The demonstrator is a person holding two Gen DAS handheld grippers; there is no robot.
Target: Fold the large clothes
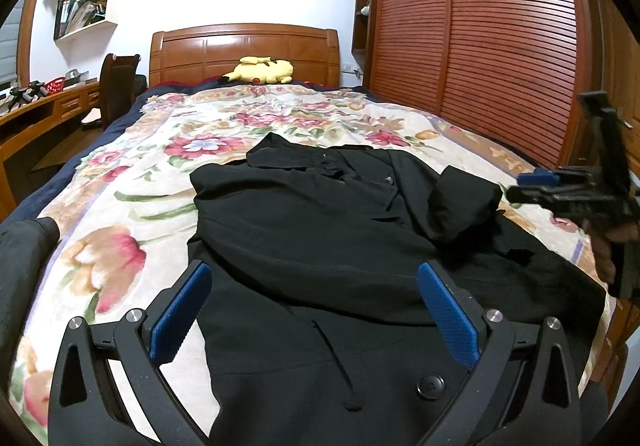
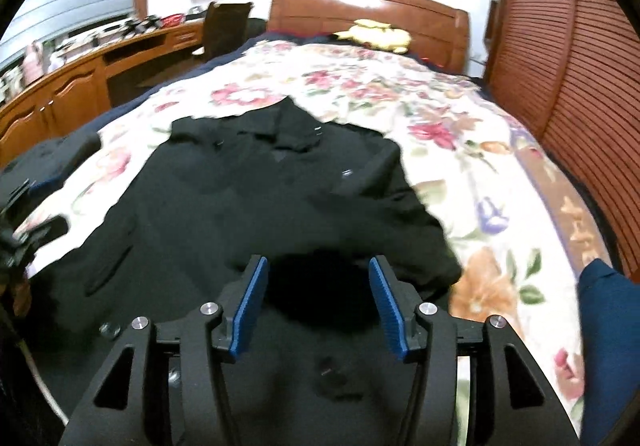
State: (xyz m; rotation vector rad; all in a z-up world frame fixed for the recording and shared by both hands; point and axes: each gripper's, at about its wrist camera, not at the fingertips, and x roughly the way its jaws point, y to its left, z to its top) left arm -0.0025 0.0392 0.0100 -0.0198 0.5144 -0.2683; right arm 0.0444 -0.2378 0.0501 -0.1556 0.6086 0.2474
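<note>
Black coat (image 1: 320, 238) fills the near end of the bed (image 1: 132, 205), its long axis running from the grippers at 6 o'clock toward the collar at 12. One sleeve (image 1: 464, 201) lies folded in across the chest at 2 o'clock. Left gripper (image 1: 316, 314) hangs spread wide over the hem, empty. Right gripper (image 2: 318, 300) has its jaws parted, cloth below them but unpinched; it is nearer that sleeve. Plush toy (image 1: 262, 70) sits far off by the headboard, clear of the work.
</note>
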